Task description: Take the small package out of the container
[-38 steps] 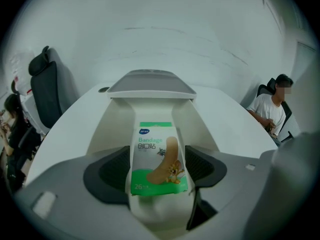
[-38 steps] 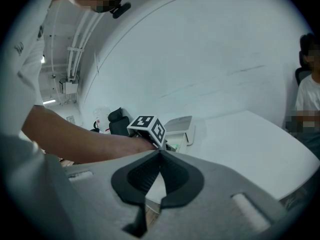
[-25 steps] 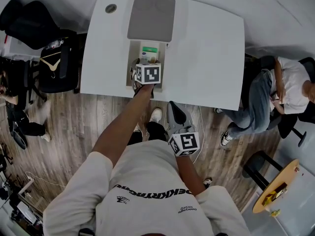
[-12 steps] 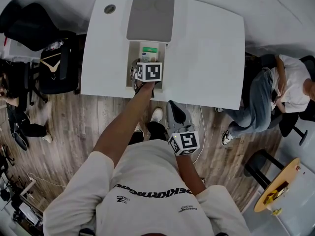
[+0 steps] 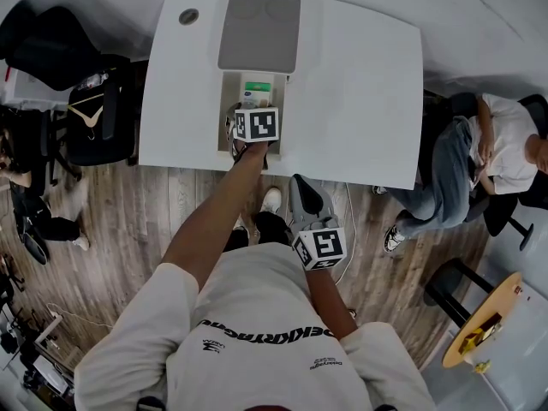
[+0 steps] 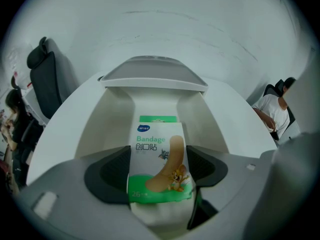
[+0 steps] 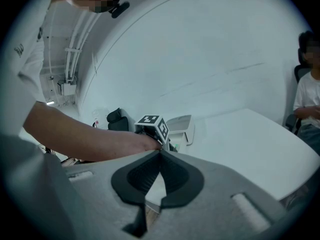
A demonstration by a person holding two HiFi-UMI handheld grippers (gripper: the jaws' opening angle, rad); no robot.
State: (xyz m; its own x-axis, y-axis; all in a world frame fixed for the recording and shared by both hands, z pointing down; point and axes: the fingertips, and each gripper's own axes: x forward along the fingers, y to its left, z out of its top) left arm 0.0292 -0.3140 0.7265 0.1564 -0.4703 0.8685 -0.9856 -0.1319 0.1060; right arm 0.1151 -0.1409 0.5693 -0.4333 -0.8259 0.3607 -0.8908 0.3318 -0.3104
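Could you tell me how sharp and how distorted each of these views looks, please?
Head view: evenly lit, sharp, table edges bowed. Left gripper view: package print crisp between the left tongs, corners dark. Right gripper view: bluish cast, wall lines curved, dark rim.

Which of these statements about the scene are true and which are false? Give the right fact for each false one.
1. The left tool has its jaws on either side of the bandage package. True.
2. The right tool is gripping the package. False: its jaws are together on nothing, short of the table.
3. The container has its lid closed. False: the lid lies open behind it.
4. A seated person is beside the table. True.
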